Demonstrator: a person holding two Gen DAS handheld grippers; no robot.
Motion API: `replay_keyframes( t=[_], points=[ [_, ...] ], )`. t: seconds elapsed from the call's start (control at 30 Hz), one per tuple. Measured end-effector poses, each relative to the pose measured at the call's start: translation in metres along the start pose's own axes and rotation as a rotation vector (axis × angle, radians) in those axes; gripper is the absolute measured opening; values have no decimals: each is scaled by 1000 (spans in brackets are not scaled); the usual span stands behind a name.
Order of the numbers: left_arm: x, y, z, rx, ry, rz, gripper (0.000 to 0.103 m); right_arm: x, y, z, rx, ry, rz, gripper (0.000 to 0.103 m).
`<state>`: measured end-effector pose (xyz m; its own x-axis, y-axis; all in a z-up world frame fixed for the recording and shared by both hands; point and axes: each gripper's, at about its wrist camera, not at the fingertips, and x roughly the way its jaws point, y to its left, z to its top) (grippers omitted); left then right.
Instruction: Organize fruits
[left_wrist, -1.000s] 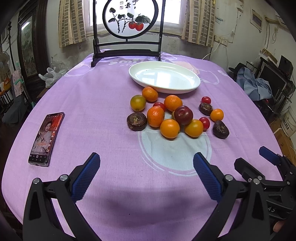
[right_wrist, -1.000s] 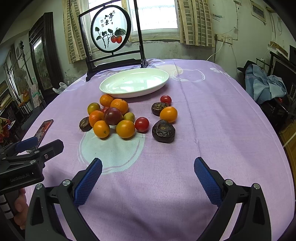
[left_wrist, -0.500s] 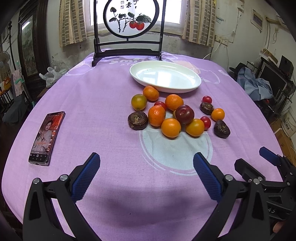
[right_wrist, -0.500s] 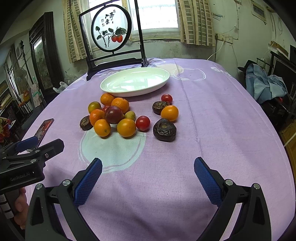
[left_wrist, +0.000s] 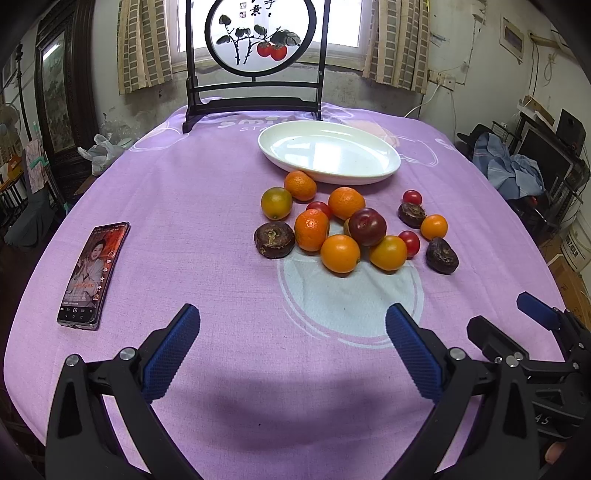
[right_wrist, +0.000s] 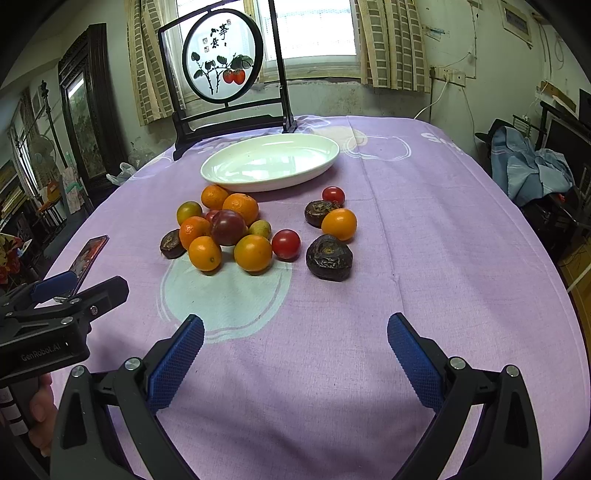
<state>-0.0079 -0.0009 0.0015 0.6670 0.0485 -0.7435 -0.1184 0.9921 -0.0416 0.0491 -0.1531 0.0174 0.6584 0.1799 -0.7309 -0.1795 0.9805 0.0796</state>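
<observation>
A pile of fruit lies on the purple tablecloth: several oranges (left_wrist: 340, 253), a dark red plum (left_wrist: 367, 226), red cherry tomatoes (left_wrist: 412, 196) and dark brown wrinkled fruits (left_wrist: 274, 239). It also shows in the right wrist view, with an orange (right_wrist: 253, 252), a tomato (right_wrist: 286, 243) and a brown fruit (right_wrist: 328, 257) nearest. An empty white oval plate (left_wrist: 388, 168) (right_wrist: 325, 162) stands just behind the pile. My left gripper (left_wrist: 291, 345) is open and empty, short of the fruit. My right gripper (right_wrist: 295, 347) is open and empty, also short of it.
A smartphone (left_wrist: 92, 271) with a lit screen lies at the table's left. A black framed round screen painting (left_wrist: 255, 37) stands at the far edge behind the plate. The right gripper's body (left_wrist: 535, 354) shows low right in the left wrist view.
Both grippers have crept slightly forward toward the fruit pile. Both stay open; nothing was picked up.
</observation>
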Motion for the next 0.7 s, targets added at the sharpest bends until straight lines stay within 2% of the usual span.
replay_keyframes(
  t=[0.7],
  points=[
    [7,1,-1,19,16,12,99,8,0,-4,-5,18,6,100]
  ],
)
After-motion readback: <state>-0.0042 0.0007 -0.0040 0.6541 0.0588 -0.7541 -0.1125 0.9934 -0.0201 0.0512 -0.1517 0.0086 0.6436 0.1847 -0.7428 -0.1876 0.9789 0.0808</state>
